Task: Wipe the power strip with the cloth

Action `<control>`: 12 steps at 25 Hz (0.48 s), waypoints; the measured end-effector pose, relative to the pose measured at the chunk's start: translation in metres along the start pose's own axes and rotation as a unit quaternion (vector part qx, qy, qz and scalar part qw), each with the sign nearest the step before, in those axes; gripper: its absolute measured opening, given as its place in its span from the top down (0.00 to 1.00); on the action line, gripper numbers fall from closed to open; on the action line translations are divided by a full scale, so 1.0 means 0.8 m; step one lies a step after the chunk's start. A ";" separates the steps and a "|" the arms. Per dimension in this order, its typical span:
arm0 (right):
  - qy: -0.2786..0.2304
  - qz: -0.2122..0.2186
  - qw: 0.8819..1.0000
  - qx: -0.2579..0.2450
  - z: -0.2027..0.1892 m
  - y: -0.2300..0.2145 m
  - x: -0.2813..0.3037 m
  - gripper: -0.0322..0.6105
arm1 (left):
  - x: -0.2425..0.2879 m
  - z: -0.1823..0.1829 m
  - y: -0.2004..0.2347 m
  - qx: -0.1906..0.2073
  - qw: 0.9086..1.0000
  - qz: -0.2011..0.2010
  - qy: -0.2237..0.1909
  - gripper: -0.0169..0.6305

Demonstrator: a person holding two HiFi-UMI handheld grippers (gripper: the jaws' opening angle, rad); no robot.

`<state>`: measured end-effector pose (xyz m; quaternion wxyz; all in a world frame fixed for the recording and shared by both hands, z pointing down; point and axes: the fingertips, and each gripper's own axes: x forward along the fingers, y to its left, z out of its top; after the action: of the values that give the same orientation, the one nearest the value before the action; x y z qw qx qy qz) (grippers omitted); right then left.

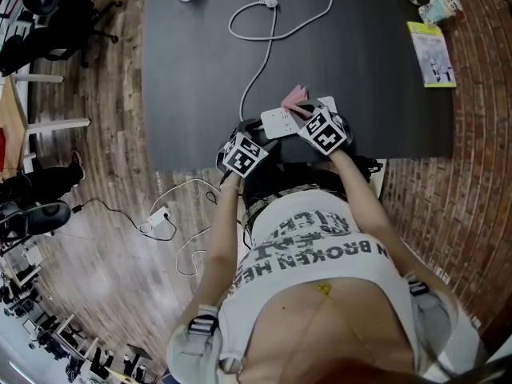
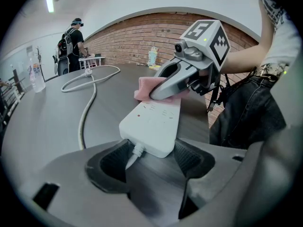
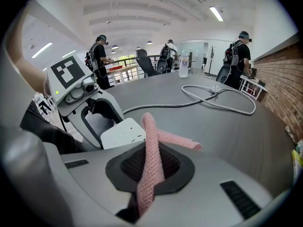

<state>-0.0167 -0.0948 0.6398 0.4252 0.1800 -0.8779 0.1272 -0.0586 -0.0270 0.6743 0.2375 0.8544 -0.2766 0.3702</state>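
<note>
Your left gripper (image 2: 151,151) clamps the cable end of the strip (image 2: 154,119), one pad on each long side. Your right gripper (image 3: 150,167) is closed on the cloth (image 3: 151,136), a pink fold standing up between its jaws with a loose tail flopped to one side. The cloth lies at the strip's far end; whether it presses on the casing is not clear. The strip rests flat near the table (image 1: 360,70) edge closest to you, and its cable (image 2: 87,110) loops away across the top.

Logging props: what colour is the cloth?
Pink; the cloth shows best in the right gripper view.
</note>
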 end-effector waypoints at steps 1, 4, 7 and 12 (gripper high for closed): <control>-0.001 0.000 1.000 0.000 0.000 0.000 0.000 0.93 | -0.001 0.000 0.000 -0.001 1.000 0.000 0.002 0.53; 0.000 0.000 1.000 -0.008 0.001 0.000 0.000 0.92 | 0.000 0.001 0.000 0.001 1.000 -0.001 -0.001 0.53; 0.008 -0.003 1.000 -0.012 -0.003 -0.002 -0.003 0.93 | 0.003 0.001 0.001 0.005 1.000 -0.002 -0.006 0.53; 0.004 -0.014 1.000 -0.002 -0.013 -0.018 -0.013 0.93 | 0.002 0.000 0.000 0.000 1.000 0.001 -0.001 0.53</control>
<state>0.0029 -0.1019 0.6390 0.4310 0.1907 -0.8738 0.1200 -0.0578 -0.0279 0.6754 0.2368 0.8544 -0.2776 0.3698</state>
